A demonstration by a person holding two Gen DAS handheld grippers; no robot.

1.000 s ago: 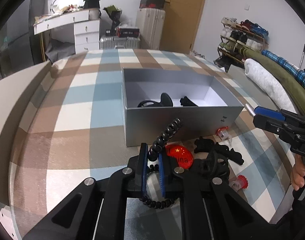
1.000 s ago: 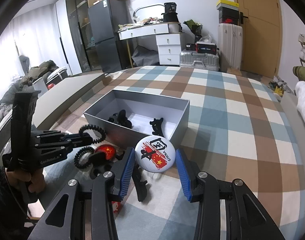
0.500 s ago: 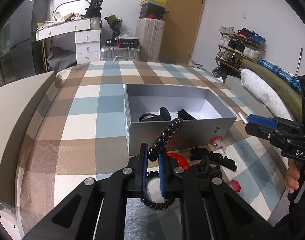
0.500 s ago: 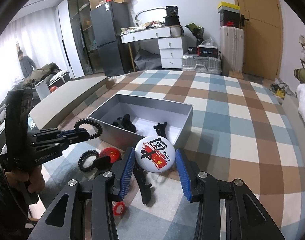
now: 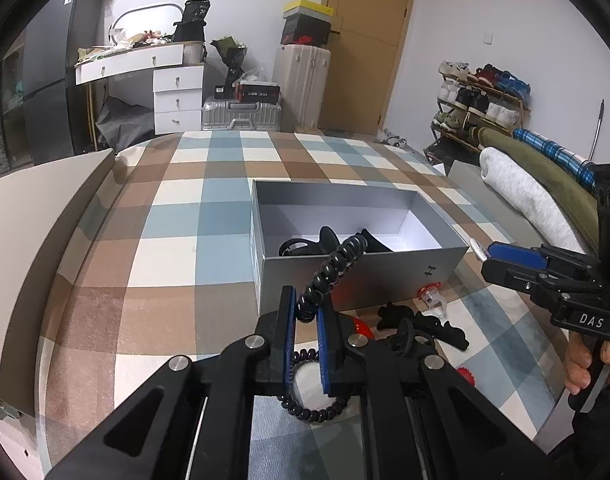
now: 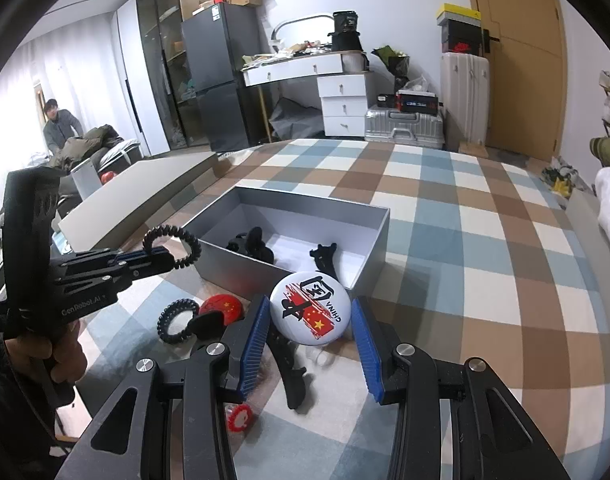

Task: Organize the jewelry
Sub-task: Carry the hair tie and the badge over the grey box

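Our left gripper (image 5: 305,312) pinches a black spiral hair tie (image 5: 332,266), blue pads pressed on the coil, loop sticking up and fwd. The open grey box (image 5: 357,270) lies straight ahead and a bit right, just beyond the tips, long axis running L-R across us; left hand is the nearer one, so we judge the drop is a short reach over the near wall. Our right gripper (image 6: 311,330) holds a round white badge (image 6: 309,309), glossy, w/ red print, by its edge; jaws look only partly closed. Box is matte card with black clips inside; the cloth under it is soft plaid.
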